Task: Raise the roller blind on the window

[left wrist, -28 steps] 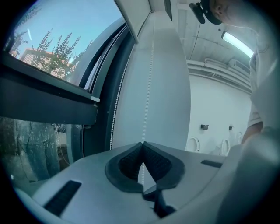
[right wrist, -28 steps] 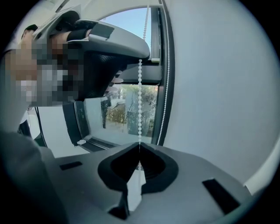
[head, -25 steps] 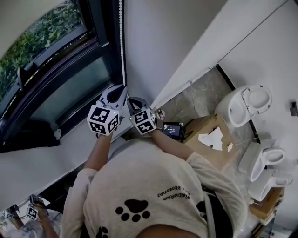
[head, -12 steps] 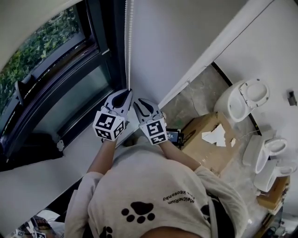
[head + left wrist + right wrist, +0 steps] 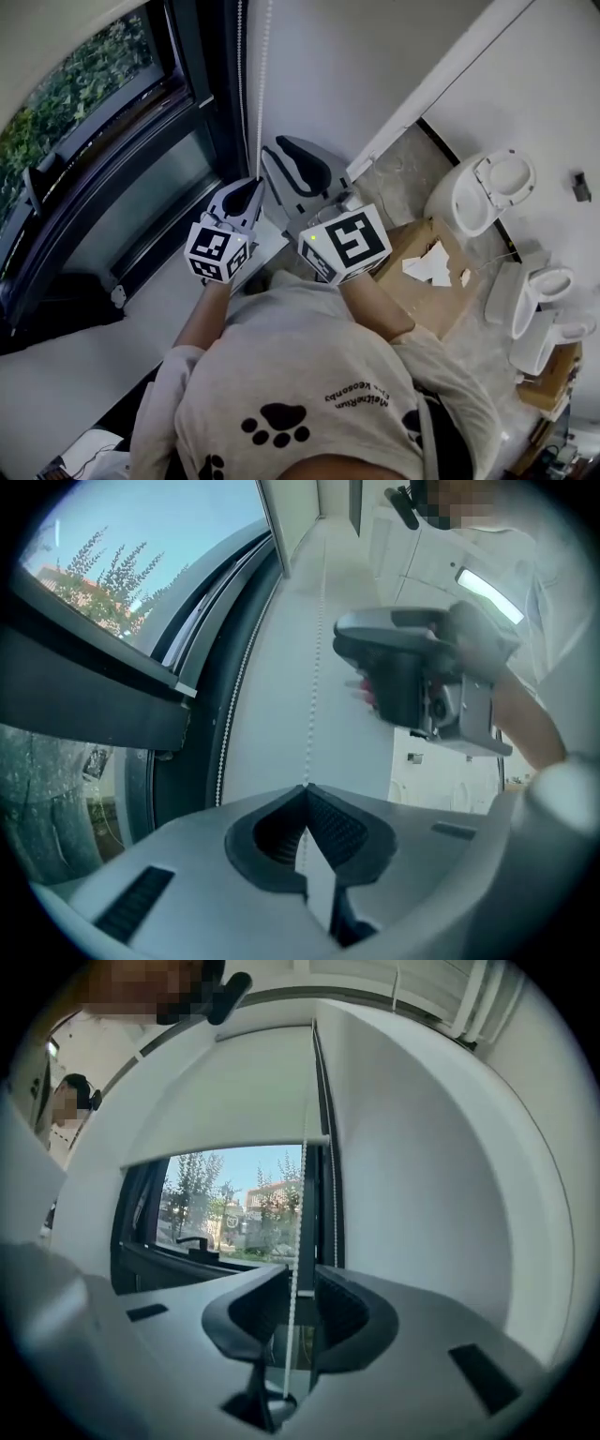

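Shoulders in a pale grey T-shirt with a black paw print (image 5: 272,424) fill the bottom of the head view. Ahead of them the left gripper (image 5: 253,184) points level, its fingers (image 5: 345,829) closed tight on the white bead chain (image 5: 315,682), which enters at their tips and runs straight up. The right gripper (image 5: 287,148) is just beside it and higher; its fingers (image 5: 349,1309) have just been opening and stand wide, the same chain hanging loose between them with neither pad pressing it. Behind the chain is the dark-framed window (image 5: 141,159), with trees and blue sky outside. The white roller blind (image 5: 234,1091) covers the upper part of that window, its bottom edge crossing the glass above the black window handle (image 5: 194,1243). Far below, on the stone floor (image 5: 403,178), sit an open cardboard box (image 5: 427,281) and several white toilet bowls (image 5: 478,192).
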Motion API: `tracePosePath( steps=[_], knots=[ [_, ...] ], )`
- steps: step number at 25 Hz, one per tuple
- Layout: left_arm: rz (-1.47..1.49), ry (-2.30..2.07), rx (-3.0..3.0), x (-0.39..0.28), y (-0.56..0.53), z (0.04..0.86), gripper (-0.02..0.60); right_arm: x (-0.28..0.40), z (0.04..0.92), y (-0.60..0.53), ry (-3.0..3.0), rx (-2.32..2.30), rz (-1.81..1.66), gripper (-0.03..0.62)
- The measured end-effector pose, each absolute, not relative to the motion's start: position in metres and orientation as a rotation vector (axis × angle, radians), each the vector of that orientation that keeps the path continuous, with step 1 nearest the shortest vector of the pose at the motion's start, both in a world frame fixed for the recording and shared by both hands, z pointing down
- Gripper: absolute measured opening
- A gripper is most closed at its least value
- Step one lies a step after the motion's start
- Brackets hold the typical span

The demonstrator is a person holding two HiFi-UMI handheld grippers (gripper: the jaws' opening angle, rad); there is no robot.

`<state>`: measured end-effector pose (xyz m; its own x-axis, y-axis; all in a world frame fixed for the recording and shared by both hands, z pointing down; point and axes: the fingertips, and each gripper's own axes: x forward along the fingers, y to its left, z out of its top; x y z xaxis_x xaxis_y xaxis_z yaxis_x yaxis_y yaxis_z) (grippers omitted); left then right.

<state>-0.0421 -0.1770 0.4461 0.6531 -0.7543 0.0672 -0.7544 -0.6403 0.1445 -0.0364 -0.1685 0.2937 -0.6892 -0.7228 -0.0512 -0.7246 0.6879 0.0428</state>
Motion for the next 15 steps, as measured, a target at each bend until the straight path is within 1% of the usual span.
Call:
tracePosePath(
  steps=[6, 8, 12, 15],
  knots=[
    [0.000, -1.232, 2.712, -0.036, -0.172, 0.446, 0.009, -0.051, 0.256, -0.187, 2.861, -1.192, 0.095, 0.073],
    [-0.003, -1.236, 2.713, -0.036, -0.173, 0.446, 0.008, -0.054, 0.251, -0.188, 2.869, -1.194, 0.115, 0.018],
    [0.003, -1.243, 2.714, -0.036, -0.173, 0.448, 0.009, -0.054, 0.253, -0.187, 2.872, -1.184, 0.112, 0.012],
    [0.028, -1.251, 2.693, -0.036, -0.172, 0.466, 0.009, -0.053, 0.271, -0.189, 2.905, -1.189, 0.080, 0.012]
  ],
)
